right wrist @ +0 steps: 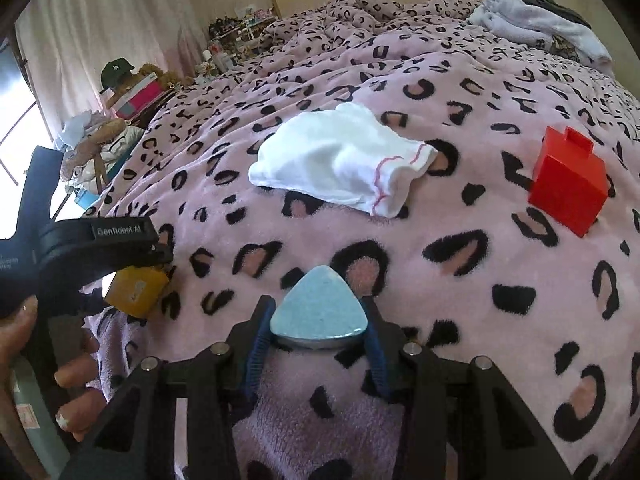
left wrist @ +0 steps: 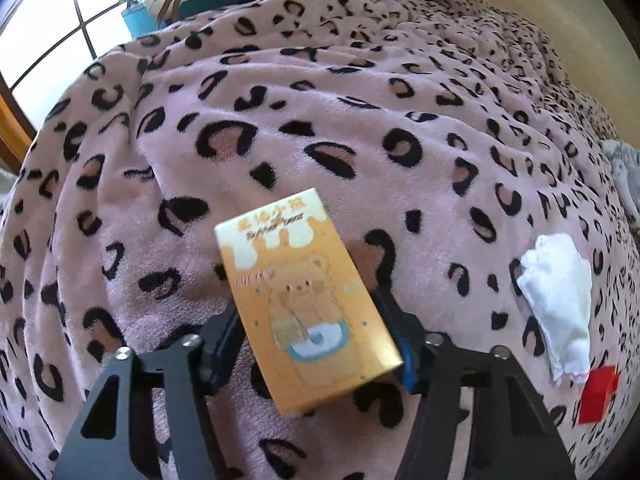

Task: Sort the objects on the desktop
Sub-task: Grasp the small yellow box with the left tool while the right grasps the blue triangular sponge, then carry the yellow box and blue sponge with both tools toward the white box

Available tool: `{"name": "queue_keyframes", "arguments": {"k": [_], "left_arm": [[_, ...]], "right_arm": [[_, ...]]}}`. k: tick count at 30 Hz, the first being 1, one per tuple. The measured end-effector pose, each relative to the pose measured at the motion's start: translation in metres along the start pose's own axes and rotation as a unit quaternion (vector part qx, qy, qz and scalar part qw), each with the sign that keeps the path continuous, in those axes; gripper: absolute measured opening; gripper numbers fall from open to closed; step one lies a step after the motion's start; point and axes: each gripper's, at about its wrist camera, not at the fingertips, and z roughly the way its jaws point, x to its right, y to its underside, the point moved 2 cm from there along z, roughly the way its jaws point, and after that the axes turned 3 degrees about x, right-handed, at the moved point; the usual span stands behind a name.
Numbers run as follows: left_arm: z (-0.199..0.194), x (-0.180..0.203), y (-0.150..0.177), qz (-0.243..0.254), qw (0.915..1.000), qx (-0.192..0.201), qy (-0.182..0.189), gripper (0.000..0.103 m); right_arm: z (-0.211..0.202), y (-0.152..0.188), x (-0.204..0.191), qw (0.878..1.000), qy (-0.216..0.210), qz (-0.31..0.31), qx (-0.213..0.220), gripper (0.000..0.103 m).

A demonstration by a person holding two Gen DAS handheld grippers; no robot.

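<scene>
Left claw (left wrist: 312, 320) around yellow box (left wrist: 304, 300), above blanket (left wrist: 360, 120).

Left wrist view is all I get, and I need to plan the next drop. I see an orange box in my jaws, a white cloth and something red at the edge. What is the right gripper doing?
Observer: The right gripper is shut on a pale blue rounded-triangle piece, over the leopard blanket.
Operator: And that red thing, what is it?
Observer: A red box with a small raised block on top, resting on the blanket to the right of the white cloth.
Operator: Is the cloth touching it?
Observer: No, bare blanket shows between them.
Operator: Anything else on the bed?
Observer: A pile of pale clothes at the far right corner.
</scene>
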Motion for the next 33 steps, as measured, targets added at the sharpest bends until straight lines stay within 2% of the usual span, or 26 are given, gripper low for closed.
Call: {"name": "queue_keyframes", "arguments": {"k": [5, 17, 33], "left_arm": [[-0.013, -0.002, 0.006, 0.017, 0.9998, 0.01, 0.008, 0.048], [-0.057, -0.011, 0.033, 0.069, 0.9966, 0.042, 0.017, 0.048], [-0.148, -0.021, 0.085, 0.158, 0.9822, 0.085, 0.056, 0.048]], "right_arm": [[-0.008, 0.003, -0.001, 1.0, -0.003, 0.002, 0.005, 0.043], [-0.039, 0.015, 0.004, 1.0, -0.004, 0.008, 0.019, 0.043], [-0.133, 0.022, -0.002, 0.998, -0.004, -0.002, 0.07, 0.043]]}}
